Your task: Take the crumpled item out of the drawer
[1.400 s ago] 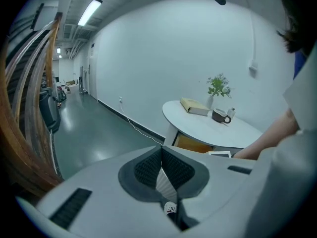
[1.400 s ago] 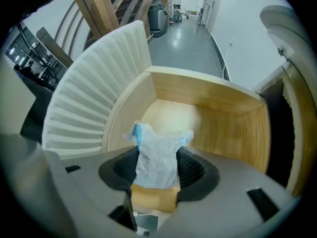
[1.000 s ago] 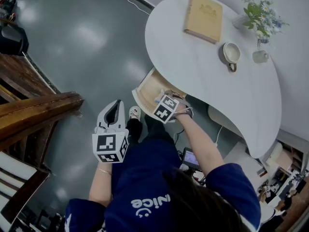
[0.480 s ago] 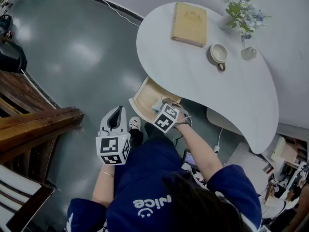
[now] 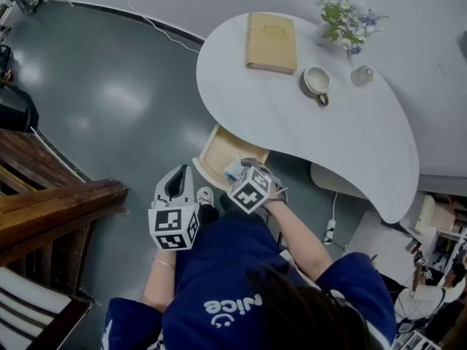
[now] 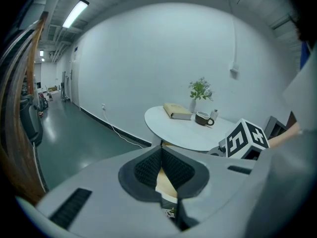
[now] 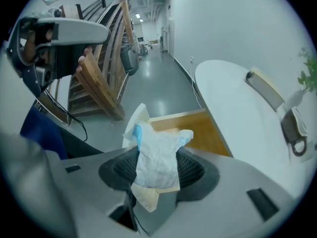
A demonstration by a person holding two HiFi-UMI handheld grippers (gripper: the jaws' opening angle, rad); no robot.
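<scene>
The crumpled item (image 7: pixel 157 155), a white and pale blue wad of paper, is pinched between the pads of my right gripper (image 7: pixel 159 171), which is shut on it. In the head view that gripper (image 5: pixel 237 173) hangs over the front of the open wooden drawer (image 5: pixel 216 150) with the wad (image 5: pixel 233 169) at its tip. The drawer (image 7: pixel 203 133) sticks out from under the white table (image 5: pixel 292 115). My left gripper (image 5: pixel 175 183) is held to the left of the drawer, over the floor. Its pads (image 6: pixel 148 167) meet at the tips with nothing in them.
On the table lie a tan book (image 5: pixel 272 44), a cup (image 5: pixel 317 81), a small white jar (image 5: pixel 361 74) and a vase of flowers (image 5: pixel 343 19). Wooden stairs (image 5: pixel 51 203) rise at the left. The person's shoe (image 5: pixel 205 195) stands by the drawer on the grey floor.
My right gripper has risen out of the drawer with the crumpled item and rolled. The left gripper has hardly moved.
</scene>
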